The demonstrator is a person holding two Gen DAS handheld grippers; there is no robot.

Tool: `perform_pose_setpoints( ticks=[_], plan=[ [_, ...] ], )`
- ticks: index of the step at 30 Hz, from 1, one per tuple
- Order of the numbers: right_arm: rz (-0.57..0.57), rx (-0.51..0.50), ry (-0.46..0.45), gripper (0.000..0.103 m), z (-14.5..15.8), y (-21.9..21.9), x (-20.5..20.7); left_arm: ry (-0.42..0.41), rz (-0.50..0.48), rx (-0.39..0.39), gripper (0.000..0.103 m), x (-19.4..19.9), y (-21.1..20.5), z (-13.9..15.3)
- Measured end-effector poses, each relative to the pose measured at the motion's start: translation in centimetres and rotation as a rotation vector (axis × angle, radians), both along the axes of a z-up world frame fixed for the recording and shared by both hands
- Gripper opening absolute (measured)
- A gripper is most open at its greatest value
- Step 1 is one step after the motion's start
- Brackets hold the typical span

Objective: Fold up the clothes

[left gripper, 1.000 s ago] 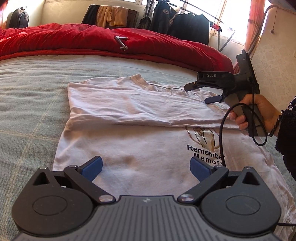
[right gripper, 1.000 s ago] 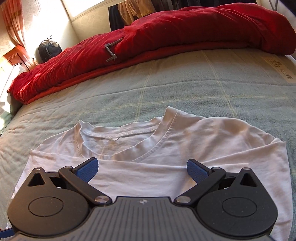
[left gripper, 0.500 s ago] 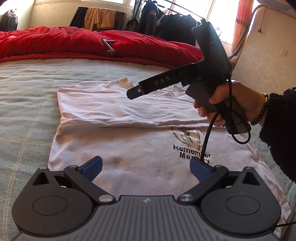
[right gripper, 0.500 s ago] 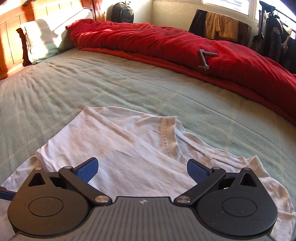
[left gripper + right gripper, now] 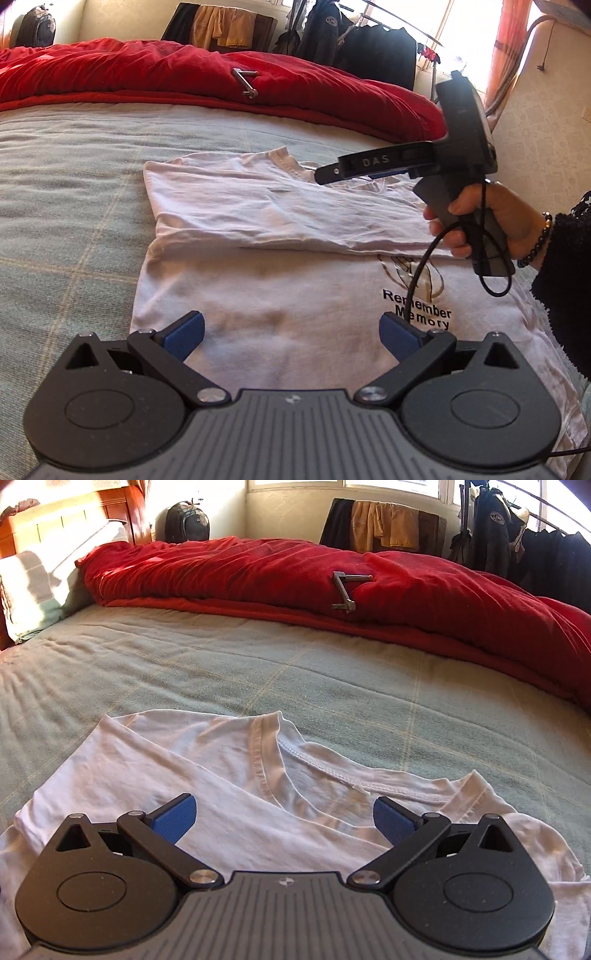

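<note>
A white T-shirt point(image 5: 280, 236) with black lettering lies flat on the bed, its far side folded over onto the body. My left gripper point(image 5: 291, 334) hovers open over the shirt's near part, blue pads wide apart and empty. The right gripper point(image 5: 332, 173) shows in the left wrist view, held by a hand point(image 5: 491, 218) above the shirt's right side near the collar. In the right wrist view the same shirt point(image 5: 221, 775) fills the foreground with its collar point(image 5: 269, 760) just ahead, and the right gripper point(image 5: 282, 818) is open above it, holding nothing.
A grey-green blanket point(image 5: 66, 206) covers the bed. A red duvet point(image 5: 221, 81) is bunched along the far side with a small metal bracket point(image 5: 245, 83) on it. Pillows point(image 5: 44, 587) and a headboard lie at the left. Dark clothes point(image 5: 369, 51) hang by the window.
The right gripper has swung from pointing across the shirt to facing the collar, rising then settling lower at the shirt's right. The left gripper has barely moved. Both stayed open.
</note>
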State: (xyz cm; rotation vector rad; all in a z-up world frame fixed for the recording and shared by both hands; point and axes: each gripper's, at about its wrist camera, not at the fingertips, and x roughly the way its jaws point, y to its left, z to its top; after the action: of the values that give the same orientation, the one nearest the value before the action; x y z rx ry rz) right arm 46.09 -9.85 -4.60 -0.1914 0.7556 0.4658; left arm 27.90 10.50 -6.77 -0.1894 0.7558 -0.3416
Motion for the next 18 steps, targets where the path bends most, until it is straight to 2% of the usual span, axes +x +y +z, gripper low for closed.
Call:
perform_pose_setpoints(
  ticks=[3,10,12,18],
  plan=[
    [0.007,0.012,0.009,0.103,0.6,-2.3,-1.5,-0.002,-0.006,-0.002,0.100,0.0,-0.1,-0.1],
    [-0.107,0.003,0.034,0.103,-2.0,-6.2,-6.4,-0.005,-0.017,0.009,0.100,0.0,-0.5,-0.2],
    [-0.112,0.004,0.046,0.103,-1.6,-6.5,-7.4,-0.005,-0.019,0.008,0.100,0.0,-0.5,-0.1],
    [-0.109,0.005,-0.005,0.103,0.1,-6.3,-8.3,-0.004,-0.021,0.017,0.100,0.0,-0.7,-0.3]
  ],
)
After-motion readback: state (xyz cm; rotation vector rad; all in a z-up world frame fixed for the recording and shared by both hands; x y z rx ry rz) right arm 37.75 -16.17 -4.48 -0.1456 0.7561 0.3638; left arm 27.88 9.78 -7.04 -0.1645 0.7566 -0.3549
